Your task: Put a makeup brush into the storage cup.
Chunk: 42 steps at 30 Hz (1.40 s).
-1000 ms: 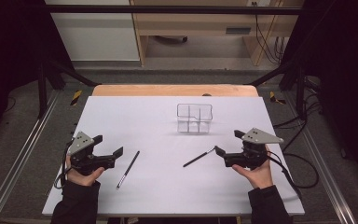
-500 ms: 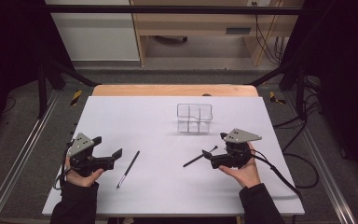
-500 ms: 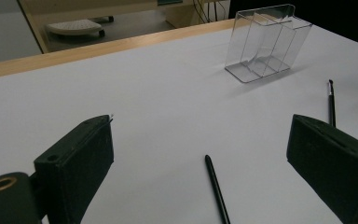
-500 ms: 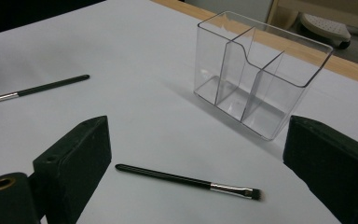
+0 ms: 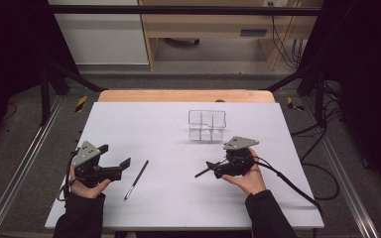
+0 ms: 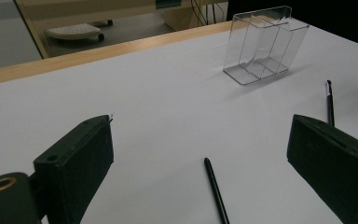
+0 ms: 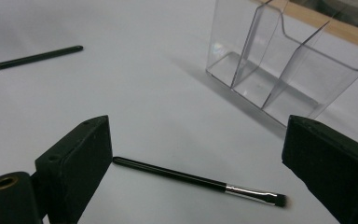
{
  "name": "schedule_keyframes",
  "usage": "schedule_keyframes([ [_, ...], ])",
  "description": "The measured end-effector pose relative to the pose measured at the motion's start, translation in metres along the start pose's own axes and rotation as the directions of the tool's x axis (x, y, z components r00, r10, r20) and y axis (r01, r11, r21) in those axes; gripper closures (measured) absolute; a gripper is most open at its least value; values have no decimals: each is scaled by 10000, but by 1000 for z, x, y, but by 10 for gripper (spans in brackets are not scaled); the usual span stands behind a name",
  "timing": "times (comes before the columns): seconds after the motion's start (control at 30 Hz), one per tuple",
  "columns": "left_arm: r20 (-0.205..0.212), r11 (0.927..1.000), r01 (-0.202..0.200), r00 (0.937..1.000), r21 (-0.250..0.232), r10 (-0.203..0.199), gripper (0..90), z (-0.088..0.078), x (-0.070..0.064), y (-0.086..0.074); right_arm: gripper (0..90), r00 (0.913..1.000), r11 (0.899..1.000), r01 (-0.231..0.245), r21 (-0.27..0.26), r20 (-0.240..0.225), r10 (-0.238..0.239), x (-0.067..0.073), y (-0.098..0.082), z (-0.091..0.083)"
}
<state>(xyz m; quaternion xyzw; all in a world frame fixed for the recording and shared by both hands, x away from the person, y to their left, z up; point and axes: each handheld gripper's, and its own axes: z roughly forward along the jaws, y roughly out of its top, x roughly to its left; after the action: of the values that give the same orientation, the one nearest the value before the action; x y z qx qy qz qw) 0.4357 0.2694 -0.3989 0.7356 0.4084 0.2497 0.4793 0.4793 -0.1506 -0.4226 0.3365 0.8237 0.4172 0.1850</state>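
Note:
Two thin black makeup brushes lie on the white table top. One brush (image 5: 136, 179) (image 6: 214, 191) rests just right of my left gripper (image 5: 114, 157) (image 6: 203, 140), whose jaws stand open and empty. The other brush (image 5: 202, 173) (image 7: 196, 179), with a silver ferrule and dark bristles, lies flat between the wide jaws of my right gripper (image 5: 212, 168) (image 7: 196, 135), which is open and low over it, not touching. A clear plastic organizer (image 5: 207, 125) (image 7: 284, 70) (image 6: 263, 46) with several compartments stands upright and empty beyond the right gripper.
The white table top (image 5: 158, 124) ends in a wooden strip (image 5: 183, 95) at the far edge. Metal rails (image 5: 25, 163) run along both sides on the floor. A black cable (image 5: 287, 181) trails from the right gripper over the table's right edge.
My right gripper has moved left and slightly forward, so its open jaws now straddle the right-hand brush. The left gripper, both brushes and the organizer have stayed put.

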Motion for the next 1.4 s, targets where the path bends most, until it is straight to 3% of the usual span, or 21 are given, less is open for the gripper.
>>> schedule_keyframes([
  [0.23,-5,10000,-12,10000,13,12,63,1,0,0,102,9999,9975,112,693,-67,-107,2,-8,21],
  [0.57,3,10000,-77,10000,28,77,64,1,0,0,119,9993,9905,359,1326,-178,-338,4,-16,37],
  [0.77,39,9998,-124,9999,139,123,66,4,-2,-1,145,9976,9825,564,1777,-488,-484,4,-22,51],
  [1.07,41,9999,-95,9999,135,95,67,5,-1,-1,193,9954,9755,800,2049,-688,-672,5,-25,63],
  [1.2,36,9997,-127,9999,188,126,67,6,-2,-1,251,9943,9761,694,2062,-939,-508,4,-25,63],
  [1.4,69,9997,-133,9999,204,131,68,7,-3,-2,356,9958,9757,564,2117,-825,-397,4,-24,60],
])
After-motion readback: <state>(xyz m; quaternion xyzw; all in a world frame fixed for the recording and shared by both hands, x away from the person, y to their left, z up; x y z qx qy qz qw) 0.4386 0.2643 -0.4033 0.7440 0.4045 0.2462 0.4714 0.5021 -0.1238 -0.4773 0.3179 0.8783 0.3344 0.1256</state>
